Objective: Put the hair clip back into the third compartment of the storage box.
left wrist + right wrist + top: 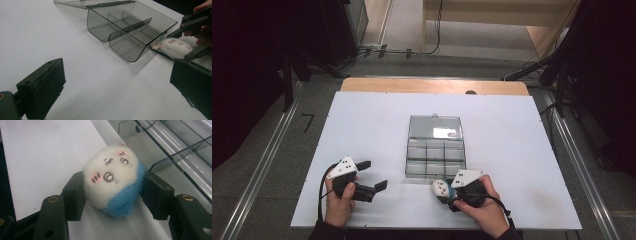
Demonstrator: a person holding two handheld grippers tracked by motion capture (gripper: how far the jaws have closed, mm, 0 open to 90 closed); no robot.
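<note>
We see a bench (362,130) with a white top, a strip of bare wood showing along its far edge. Near the middle lies a clear plastic box (435,157) — its lid (435,127) folded flat on the surface behind it, its inside split by dividers into compartments. Just beside the box's near right corner a small white-and-blue plush toy (440,188) rests on the bench — close to our front edge.

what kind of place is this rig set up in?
Probably a lab or recording workspace, not a home: a white table with metal floor rails either side, cables trailing across grey carpet, dark screens around. On it, a clear compartment box; the right gripper clasps a small plush toy.
</note>
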